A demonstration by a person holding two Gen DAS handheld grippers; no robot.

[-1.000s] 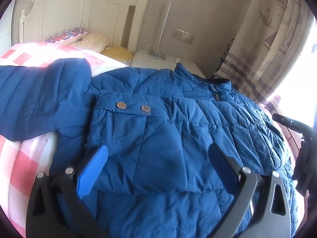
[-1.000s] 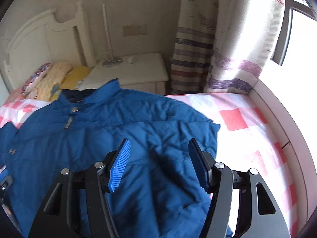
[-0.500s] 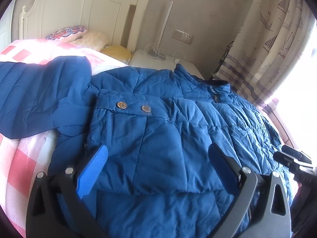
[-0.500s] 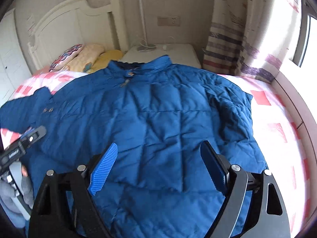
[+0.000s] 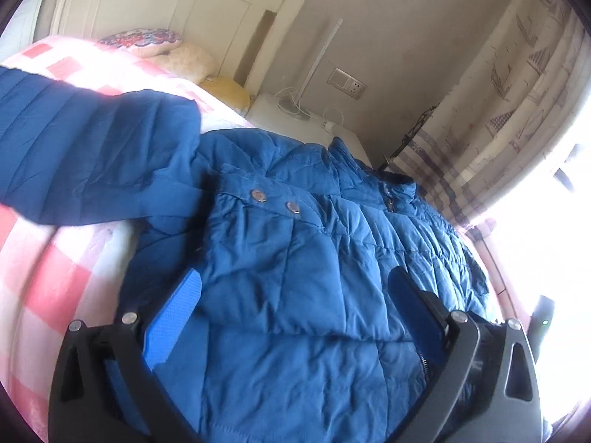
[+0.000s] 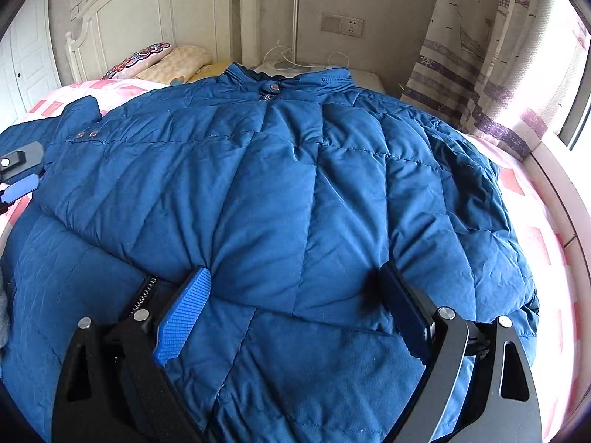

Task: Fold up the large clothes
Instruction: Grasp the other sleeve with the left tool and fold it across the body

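Note:
A big blue padded jacket [image 6: 280,170] lies front up across the bed, collar [image 6: 273,85] toward the headboard. In the left wrist view one sleeve [image 5: 85,155] stretches out to the left, and a flap with two metal snaps [image 5: 273,199] lies over the body. My left gripper [image 5: 295,280] hangs open low over the jacket's left part, its pads pressing nothing. My right gripper [image 6: 293,273] sits low over the jacket's lower middle. Its jaws are opening, and the fabric between the pads is not pinched. The left gripper's fingers [image 6: 18,177] show at the left edge.
The bed has a pink and white checked cover [image 5: 55,288]. Pillows [image 6: 166,62] lie by the white headboard [image 6: 155,11]. A white nightstand [image 5: 280,110] with a lamp pole stands behind the collar. Curtains [image 6: 472,55] and a window ledge [image 6: 565,192] run along the right.
The right gripper's view swung from the jacket's right side to its lower middle, closer to the fabric, and its jaws spread wider. The left gripper's view rolled and shifted; the left gripper stayed open.

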